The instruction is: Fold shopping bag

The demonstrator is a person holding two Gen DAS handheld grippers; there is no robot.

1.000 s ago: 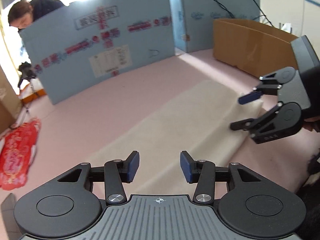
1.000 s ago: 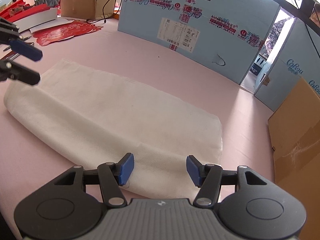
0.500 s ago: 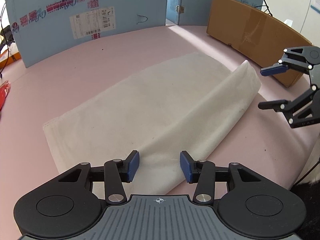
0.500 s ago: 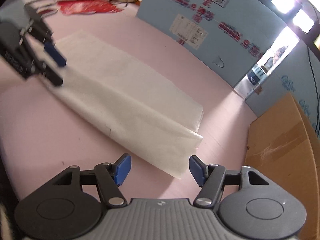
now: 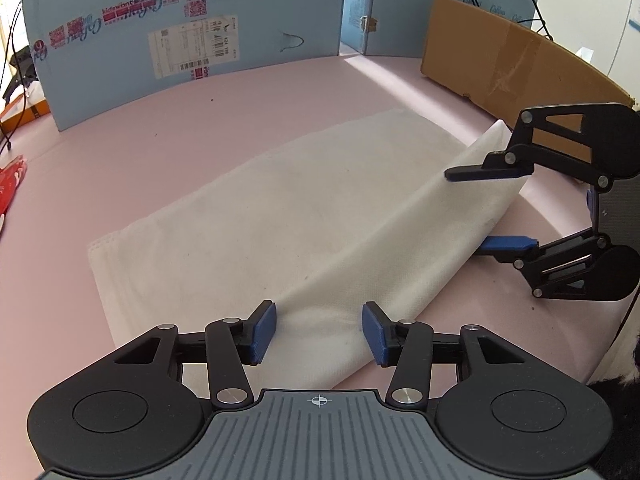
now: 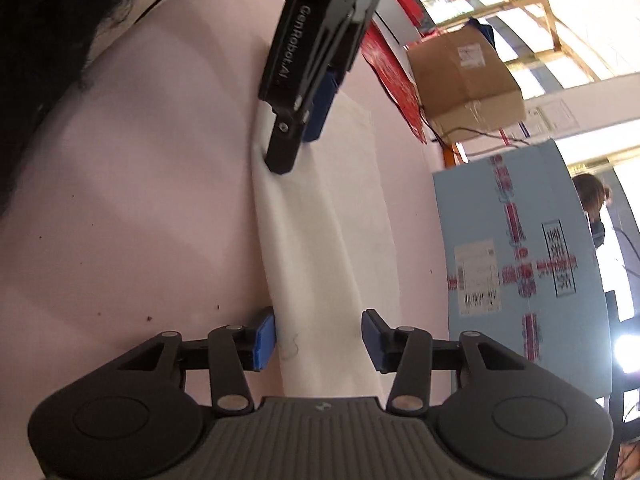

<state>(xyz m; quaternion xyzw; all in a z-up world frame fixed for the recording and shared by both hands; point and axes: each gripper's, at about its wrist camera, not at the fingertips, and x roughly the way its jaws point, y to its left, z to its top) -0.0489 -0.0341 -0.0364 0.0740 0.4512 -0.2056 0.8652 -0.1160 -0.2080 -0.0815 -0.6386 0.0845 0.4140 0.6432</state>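
A white non-woven fabric shopping bag (image 5: 280,216) lies flat on the pale pink tabletop (image 5: 120,168), running in the left wrist view from about eight o'clock toward two o'clock; its near long edge is raised into a soft fold that climbs toward three o'clock. The left gripper (image 5: 319,330), black with blue pads, sits at six o'clock of its own view with its jaws parted and opening; the lifted fold passes between them, and the pads do not press on it. The right gripper (image 5: 486,208) comes in from three o'clock in that view, rolled so one finger rides above the other; its jaws are closing with the raised far end of the bag between them, the upper finger lying over the cloth and the lower blue pad beneath it; whether either pad presses the cloth I cannot tell. In the right wrist view the bag (image 6: 320,240) runs as a narrow white band from six o'clock to twelve; the right gripper (image 6: 319,340) straddles it, its left pad touching the fold's edge, its right pad apart from the cloth; the left gripper (image 6: 300,136) hangs over the far end at twelve o'clock. A light blue printed cardboard panel (image 5: 160,40) stands along the table's far side from ten to one o'clock; a brown cardboard box (image 5: 512,64) stands at two o'clock.
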